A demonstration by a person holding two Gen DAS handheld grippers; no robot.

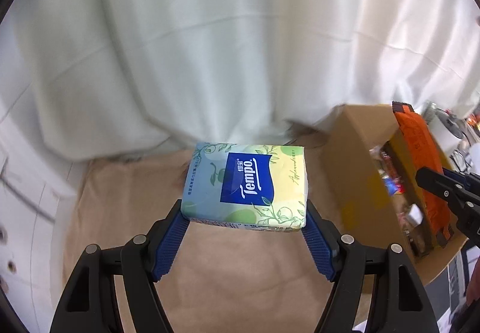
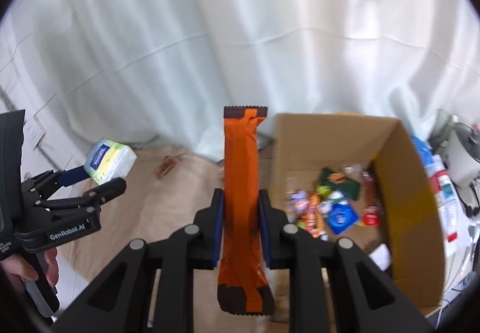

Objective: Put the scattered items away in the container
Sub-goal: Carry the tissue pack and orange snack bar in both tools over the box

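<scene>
My left gripper (image 1: 244, 220) is shut on a Tempo tissue pack (image 1: 247, 186), pale green with a blue label, held above the tan cloth. The same tissue pack (image 2: 109, 160) and left gripper (image 2: 99, 180) show at the left of the right wrist view. My right gripper (image 2: 241, 198) is shut on a long orange snack bar (image 2: 241, 183) with brown ends, held upright just left of the cardboard box (image 2: 402, 183). The orange bar (image 1: 420, 158) and right gripper (image 1: 432, 183) hang over the cardboard box (image 1: 354, 158) in the left wrist view.
The box holds several small wrapped snacks (image 2: 330, 207). A small brown wrapper (image 2: 166, 168) lies on the tan cloth (image 2: 144, 213) near the white curtain (image 2: 240, 32). Cluttered items and cables (image 2: 450, 168) sit beyond the box's right side. A person's hand (image 2: 33, 267) grips the left handle.
</scene>
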